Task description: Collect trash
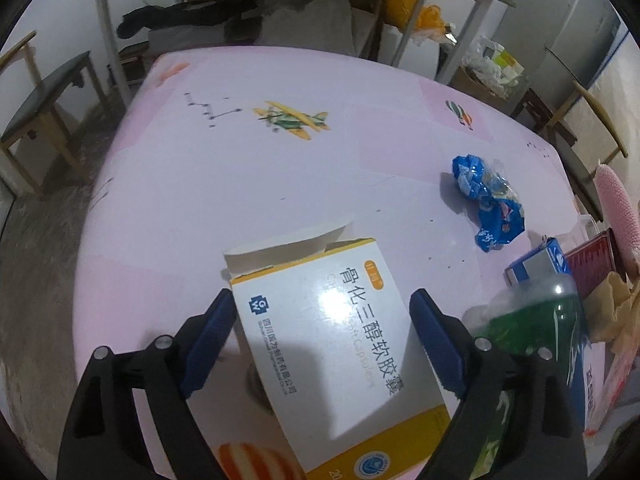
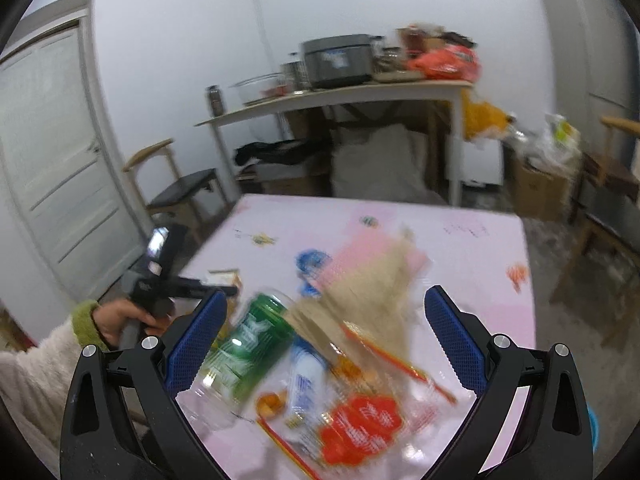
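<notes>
Pink table (image 1: 280, 184) with printed cartoons, filling centre of left wrist view. White-and-yellow medicine box (image 1: 332, 344), lower centre, flap open, between blue pads of left gripper (image 1: 322, 312); jaws apart, contact unclear. Green-labelled bottle (image 1: 536, 320), lower right. Crumpled blue wrapper (image 1: 488, 204), right of centre. Right gripper (image 2: 326, 312) spread wide above blurred trash pile (image 2: 340, 380), bottom centre.

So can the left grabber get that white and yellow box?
Probably yes. The white and yellow box already lies between the open fingers of the left gripper, nothing sits on top of it, and only the green bottle crowds its right side.
</notes>
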`<state>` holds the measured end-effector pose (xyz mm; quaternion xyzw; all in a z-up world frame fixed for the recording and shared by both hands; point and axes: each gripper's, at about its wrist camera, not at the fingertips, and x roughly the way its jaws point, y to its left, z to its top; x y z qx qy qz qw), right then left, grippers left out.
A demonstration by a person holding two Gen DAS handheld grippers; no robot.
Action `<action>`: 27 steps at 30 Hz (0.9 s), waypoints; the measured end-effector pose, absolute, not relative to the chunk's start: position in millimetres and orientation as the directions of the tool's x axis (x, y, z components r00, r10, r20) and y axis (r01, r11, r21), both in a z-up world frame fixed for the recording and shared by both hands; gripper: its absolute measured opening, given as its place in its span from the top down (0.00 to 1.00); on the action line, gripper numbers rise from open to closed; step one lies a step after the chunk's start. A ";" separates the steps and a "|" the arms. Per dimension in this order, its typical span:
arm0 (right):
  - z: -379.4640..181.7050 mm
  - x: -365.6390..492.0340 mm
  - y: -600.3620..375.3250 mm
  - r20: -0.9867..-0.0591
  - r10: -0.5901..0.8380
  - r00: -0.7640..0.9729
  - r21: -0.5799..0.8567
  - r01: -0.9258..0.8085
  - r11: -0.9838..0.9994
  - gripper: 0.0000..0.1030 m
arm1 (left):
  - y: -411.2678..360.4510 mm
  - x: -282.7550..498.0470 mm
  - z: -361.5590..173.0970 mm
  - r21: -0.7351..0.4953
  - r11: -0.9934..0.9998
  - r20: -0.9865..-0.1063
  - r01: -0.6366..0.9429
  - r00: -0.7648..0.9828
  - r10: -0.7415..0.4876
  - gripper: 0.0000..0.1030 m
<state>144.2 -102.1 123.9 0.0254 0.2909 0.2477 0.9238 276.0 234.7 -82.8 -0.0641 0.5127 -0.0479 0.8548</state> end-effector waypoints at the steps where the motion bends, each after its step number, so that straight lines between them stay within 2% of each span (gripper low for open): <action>1: 130.8 152.2 -93.5 -0.537 0.488 0.688 0.191 -0.464 0.865 0.08 | 235.2 272.4 -81.3 -0.159 0.987 -0.868 0.010 0.475 -0.145 0.11; 2: 139.0 165.6 -81.0 -0.560 0.508 0.655 0.197 -0.490 0.849 0.08 | 233.9 269.4 -79.9 -0.163 0.987 -0.865 0.012 0.480 -0.148 0.08; 7: 152.3 233.6 -19.0 -0.669 0.599 0.440 0.287 -0.590 0.755 0.08 | 224.6 255.9 -76.0 -0.136 0.990 -0.858 0.032 0.496 -0.134 0.06; 11: 129.4 301.3 42.7 -0.818 0.497 0.289 0.259 -0.587 0.767 0.08 | 215.4 252.3 -81.4 -0.073 0.997 -0.871 0.022 0.485 -0.075 0.06; 12: 112.6 323.4 61.0 -0.866 0.448 0.223 0.254 -0.576 0.777 0.08 | 215.1 251.3 -82.8 -0.071 0.997 -0.874 0.022 0.481 -0.072 0.06; 15: 72.8 361.8 87.6 -0.940 0.290 0.179 0.157 -0.528 0.835 0.08 | 216.7 247.5 -85.7 -0.095 0.995 -0.874 0.014 0.478 -0.090 0.10; 19: 27.4 395.8 85.8 -0.978 0.191 0.083 0.136 -0.439 0.888 0.13 | 220.7 244.0 -85.5 -0.113 0.994 -0.868 0.006 0.487 -0.102 0.15; 25: -18.1 426.0 68.7 -0.987 0.152 -0.044 0.158 -0.290 0.944 0.20 | 220.8 239.2 -84.1 -0.108 0.994 -0.855 0.010 0.509 -0.098 0.17; 27: -25.5 426.3 66.0 -0.987 0.152 -0.060 0.163 -0.278 0.947 0.22 | 221.9 236.5 -83.1 -0.118 0.993 -0.848 0.006 0.520 -0.104 0.21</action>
